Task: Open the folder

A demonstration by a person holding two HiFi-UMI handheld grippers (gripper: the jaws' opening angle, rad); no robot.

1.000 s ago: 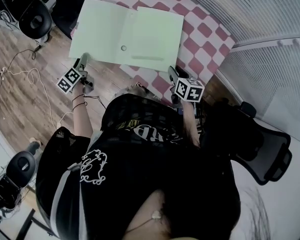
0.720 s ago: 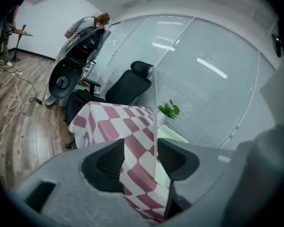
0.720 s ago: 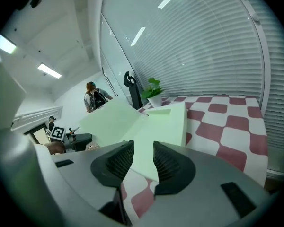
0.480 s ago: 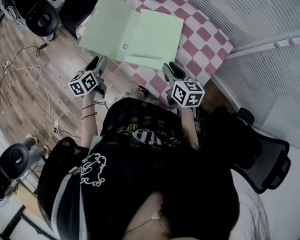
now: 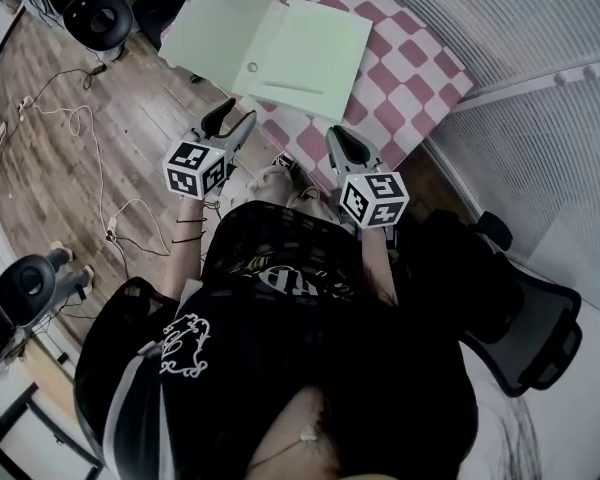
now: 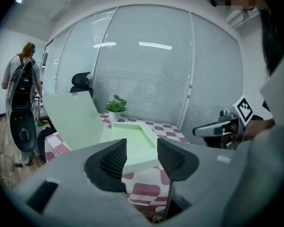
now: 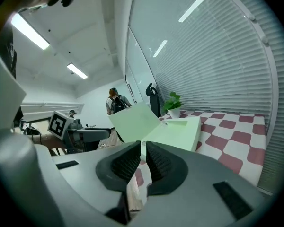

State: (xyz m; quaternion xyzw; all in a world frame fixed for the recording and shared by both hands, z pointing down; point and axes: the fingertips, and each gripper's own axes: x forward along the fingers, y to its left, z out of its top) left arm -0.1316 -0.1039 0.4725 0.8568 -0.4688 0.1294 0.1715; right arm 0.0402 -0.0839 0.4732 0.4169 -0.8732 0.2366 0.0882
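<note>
Folder [image 5: 280, 43] first: it lies on the checked table [image 5: 410, 68] with its cover [image 5: 215, 18] swung out to the left, so the pale green inside [image 5: 315, 53] faces up. In the left gripper view the cover looks tilted up and reaches past the table edge, not flat on the cloth. A small potted plant [image 6: 116, 105] stands just behind it.

Your left gripper [image 5: 232, 123] is spread, with nothing between the pads; through the gap you see only the near corner of the folder, well apart from the tips. Your right gripper [image 5: 342, 140] has its pads pressed almost together, a thin slit between them, and it pinches nothing. Both tools hang near your body, off the table's near edge, touching neither folder nor cloth.

By my reading the opening step is done and you are at the finish. If you want the cover to rest flat, the next move calls for reaching the left tool back to its free edge and pressing it down gently; watch that the overhanging cover does not drag the folder off the table
</note>
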